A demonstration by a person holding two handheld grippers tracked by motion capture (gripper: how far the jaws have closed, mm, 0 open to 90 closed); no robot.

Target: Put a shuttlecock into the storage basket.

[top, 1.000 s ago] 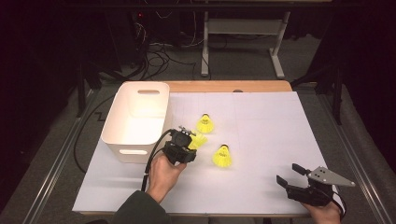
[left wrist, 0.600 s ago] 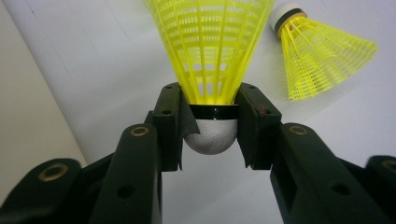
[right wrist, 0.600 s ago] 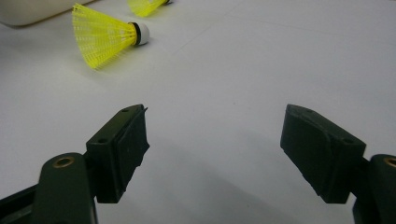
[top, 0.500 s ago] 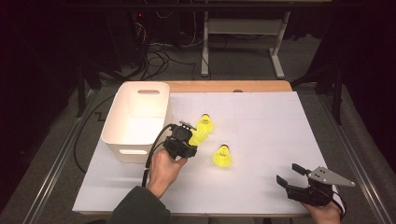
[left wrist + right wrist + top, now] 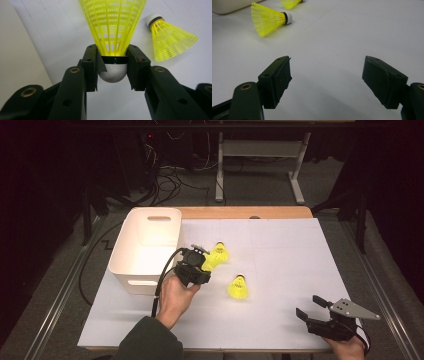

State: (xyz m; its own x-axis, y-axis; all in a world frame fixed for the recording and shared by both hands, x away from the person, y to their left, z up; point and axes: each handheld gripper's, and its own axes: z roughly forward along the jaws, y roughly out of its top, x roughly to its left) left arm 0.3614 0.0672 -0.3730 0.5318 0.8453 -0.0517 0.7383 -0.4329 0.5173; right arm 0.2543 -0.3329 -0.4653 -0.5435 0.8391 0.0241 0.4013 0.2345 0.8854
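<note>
Left gripper (image 5: 200, 265) is drifting a touch toward the white bin (image 5: 131, 270) since a second ago, carrying the held shuttlecock (image 5: 113, 37) with it; the right gripper (image 5: 320, 312) isn't moving. Left jaws are pinching that shuttlecock at the cork base, pads on the black band, yellow skirt pointing away from the hand. It's hanging just right of the bin's near right corner, off the paper I think, though the high view is poor there.

Handling: near weightless, cork stiff and rounded so it's liable to squirt out under a hard squeeze; the mesh skirt is flexing and crushable. Cork is the right place to grip, not the skirt.

Two more are lying on the white paper: far shuttlecock (image 5: 220, 253) just beside the left gripper, near shuttlecock (image 5: 238, 288) toward the middle. Right gripper jaws are standing spread, nothing between, at the near right table edge (image 5: 300, 351).

Room: bin wall is the only lip to clear; open paper everywhere right.
</note>
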